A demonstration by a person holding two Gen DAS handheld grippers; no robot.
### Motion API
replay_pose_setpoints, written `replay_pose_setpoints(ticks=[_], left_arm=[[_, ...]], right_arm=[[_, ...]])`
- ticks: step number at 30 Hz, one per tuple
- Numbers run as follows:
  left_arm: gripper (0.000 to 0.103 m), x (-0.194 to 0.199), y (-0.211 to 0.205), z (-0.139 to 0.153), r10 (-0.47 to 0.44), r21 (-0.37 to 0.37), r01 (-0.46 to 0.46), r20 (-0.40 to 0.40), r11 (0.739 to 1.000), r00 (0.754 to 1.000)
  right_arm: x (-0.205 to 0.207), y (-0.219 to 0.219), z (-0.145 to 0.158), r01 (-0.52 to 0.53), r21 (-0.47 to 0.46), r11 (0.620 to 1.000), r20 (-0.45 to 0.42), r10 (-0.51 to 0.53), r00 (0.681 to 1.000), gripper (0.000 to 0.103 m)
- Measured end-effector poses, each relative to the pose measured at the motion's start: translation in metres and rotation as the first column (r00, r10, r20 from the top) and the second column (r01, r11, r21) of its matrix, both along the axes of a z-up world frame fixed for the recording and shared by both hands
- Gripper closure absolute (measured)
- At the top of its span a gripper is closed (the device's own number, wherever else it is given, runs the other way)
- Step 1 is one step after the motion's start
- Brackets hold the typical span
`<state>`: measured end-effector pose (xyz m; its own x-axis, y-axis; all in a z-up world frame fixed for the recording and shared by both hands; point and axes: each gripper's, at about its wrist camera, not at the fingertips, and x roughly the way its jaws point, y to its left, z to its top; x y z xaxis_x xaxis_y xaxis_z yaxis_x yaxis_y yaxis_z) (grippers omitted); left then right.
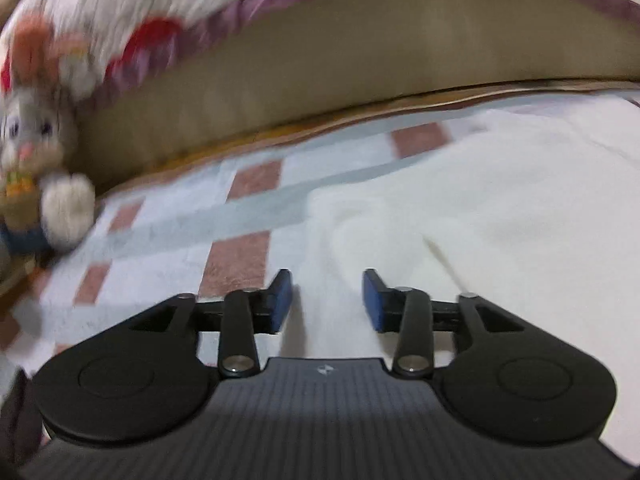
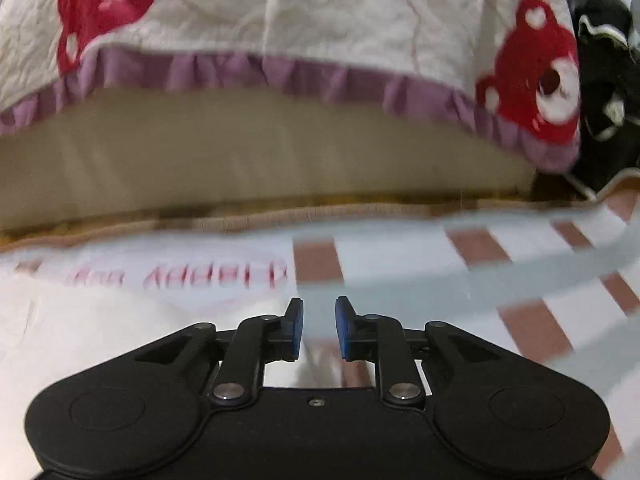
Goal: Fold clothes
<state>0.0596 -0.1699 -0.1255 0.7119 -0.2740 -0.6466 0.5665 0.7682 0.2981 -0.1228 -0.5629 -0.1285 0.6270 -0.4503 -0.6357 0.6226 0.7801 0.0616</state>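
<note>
White garment [image 1: 460,208] lies soft and flat on a checked bed cover [image 1: 248,180] – pale blue bands, white squares, brick-red patches. Behind it, a quilted white blanket [image 2: 320,20] with a purple frill and red bears; a blurred plush rabbit [image 1: 36,148] sits to one side. Left gripper [image 1: 327,300] moderately parted over the white cloth, nothing between its blue pads. Right gripper [image 2: 319,328] narrower, empty – at the garment's edge. Pink upside-down print on the garment [image 2: 176,276], unreadable.

Both wrist views look steeply down, close over the checked blanket [image 1: 168,224]; both share the quilt [image 2: 280,20] behind.
</note>
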Motion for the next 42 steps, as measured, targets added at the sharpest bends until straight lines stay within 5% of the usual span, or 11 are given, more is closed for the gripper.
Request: replay_pose_setpoints(ticks=[4,9,12,17,20,26,29,31,35,38,42], left_arm=[[0.055,-0.035,0.017,-0.002,-0.063,-0.011,0.062,-0.063,0.998,0.996],[0.054,-0.047,0.035,-0.014,-0.043,-0.032,0.04,-0.1,0.999,0.994],[0.054,-0.046,0.034,-0.012,-0.038,-0.027,0.035,-0.114,0.999,0.993],[0.053,-0.053,0.035,-0.016,-0.039,-0.007,0.038,-0.098,0.999,0.994],[0.05,-0.052,0.041,-0.014,-0.022,-0.008,0.022,-0.111,1.0,0.994],[0.043,-0.053,0.055,0.004,0.07,-0.005,-0.071,-0.171,0.997,0.983],[0.043,-0.065,0.052,0.034,0.042,-0.078,-0.055,-0.155,0.995,0.987],[0.043,-0.075,0.038,0.052,-0.038,-0.153,0.015,-0.146,0.988,0.989],[0.043,-0.101,-0.008,0.061,-0.268,-0.27,0.212,-0.193,0.939,0.944],[0.043,-0.125,-0.045,0.045,-0.379,-0.225,0.331,-0.225,0.917,0.898],[0.043,-0.14,-0.066,0.022,-0.403,-0.149,0.377,-0.248,0.914,0.881]], right_arm=[[-0.03,0.037,0.022,-0.184,0.048,0.982,0.035,0.183,0.983,0.054],[-0.02,0.086,-0.001,-0.322,0.22,0.921,-0.087,0.347,0.934,0.055],[-0.025,0.087,-0.022,-0.237,0.203,0.95,-0.211,0.279,0.937,0.058],[-0.053,0.061,-0.021,-0.078,0.283,0.956,-0.198,0.138,0.97,0.061],[-0.066,0.067,-0.021,-0.059,0.18,0.982,-0.276,0.108,0.955,0.062],[-0.087,0.053,-0.011,0.065,0.207,0.976,-0.234,-0.015,0.972,0.061],[-0.099,0.049,0.004,0.065,0.292,0.954,-0.09,-0.04,0.995,0.055],[-0.105,0.05,0.006,0.002,0.438,0.899,0.05,-0.026,0.998,0.054],[-0.121,0.077,-0.017,-0.163,0.713,0.682,0.24,-0.018,0.971,0.052],[-0.124,0.11,-0.029,-0.188,0.761,0.621,0.197,0.054,0.979,0.05],[-0.133,0.13,-0.043,-0.076,0.812,0.579,0.068,0.036,0.997,0.043]])
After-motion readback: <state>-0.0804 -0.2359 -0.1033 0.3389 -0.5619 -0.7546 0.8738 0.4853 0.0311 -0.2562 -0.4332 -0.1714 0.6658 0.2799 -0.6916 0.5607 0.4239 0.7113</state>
